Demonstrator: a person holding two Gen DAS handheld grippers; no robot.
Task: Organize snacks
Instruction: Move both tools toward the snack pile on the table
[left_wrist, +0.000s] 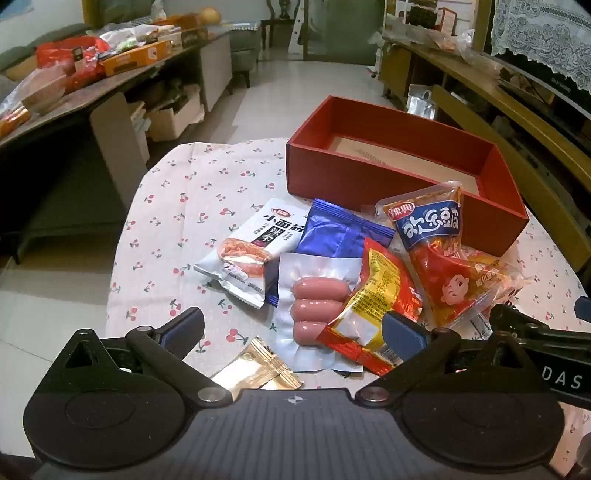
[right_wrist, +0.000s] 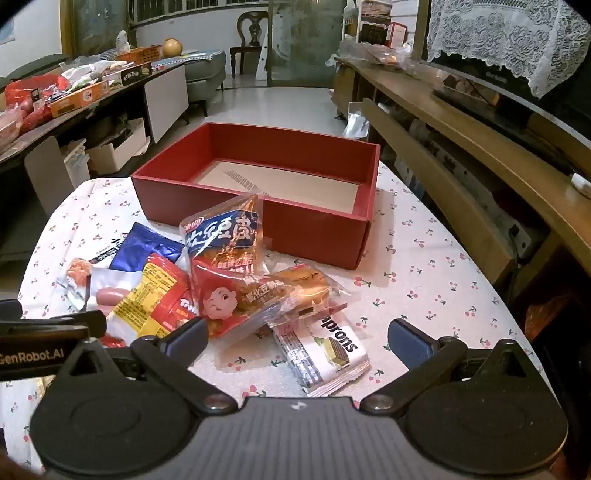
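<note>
A heap of snack packets lies in front of an empty red box (left_wrist: 369, 173) (right_wrist: 317, 229) on the cherry-print cloth. In the left wrist view I see a white packet (left_wrist: 255, 240), a blue packet (left_wrist: 340, 232), a clear sausage pack (left_wrist: 317, 310), a red-yellow packet (left_wrist: 376, 295), an orange-blue bag (left_wrist: 436, 236) and a gold packet (left_wrist: 258, 369). My left gripper (left_wrist: 291, 332) hangs open above the sausage pack, holding nothing. My right gripper (right_wrist: 295, 338) stands open over the white wafer packet (right_wrist: 325, 354), beside the orange-blue bag (right_wrist: 225, 266).
A long side table (left_wrist: 85, 96) loaded with boxes and bags runs along the left. A wooden shelf unit (right_wrist: 480, 147) stands close on the right. The round table's edge (left_wrist: 122, 258) falls off at the left. The other gripper's body (left_wrist: 546, 336) shows at the right edge.
</note>
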